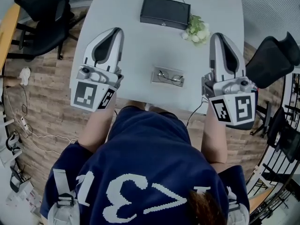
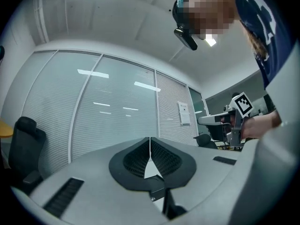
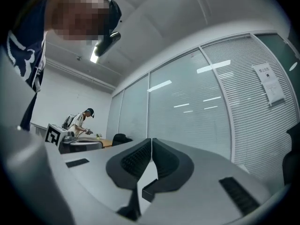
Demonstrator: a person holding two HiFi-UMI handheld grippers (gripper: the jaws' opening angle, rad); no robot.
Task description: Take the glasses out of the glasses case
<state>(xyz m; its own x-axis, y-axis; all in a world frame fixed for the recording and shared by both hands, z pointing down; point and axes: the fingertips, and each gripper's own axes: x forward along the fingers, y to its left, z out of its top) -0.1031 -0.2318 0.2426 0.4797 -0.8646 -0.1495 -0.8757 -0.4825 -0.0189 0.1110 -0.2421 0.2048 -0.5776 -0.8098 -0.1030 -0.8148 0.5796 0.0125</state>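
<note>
**Glasses in case, both claws shut and empty**

Glasses (image 1: 170,77) lie inside the small open glasses case (image 1: 154,75), lenses side by side, not lifted. Case sits flat on the white table (image 1: 140,48), near the edge closest to the person.

Case is between the two claws, touching neither: right of the left claw (image 1: 116,31), left of the right claw (image 1: 218,35), and level w/ their rear bodies, not their tips.

Left claw: jaws pressed together, tips meeting, nothing between them (left gripper view (image 2: 150,140)). It points up at a glass wall w/ blinds, not at the table.

Right claw: same, jaws closed tip to tip w/ nothing held (right gripper view (image 3: 151,140)), also aimed at the glass wall.

Black box (image 1: 165,12) lies beyond both claw tips, about midway between them, at the far side of the table. White flowers (image 1: 197,31) sit just left of the right claw's tip, beside the box's right end.

Black chair (image 1: 44,18) is outside the left claw and another black chair (image 1: 272,60) outside the right claw, both off the table on the wood floor (image 1: 42,102).
</note>
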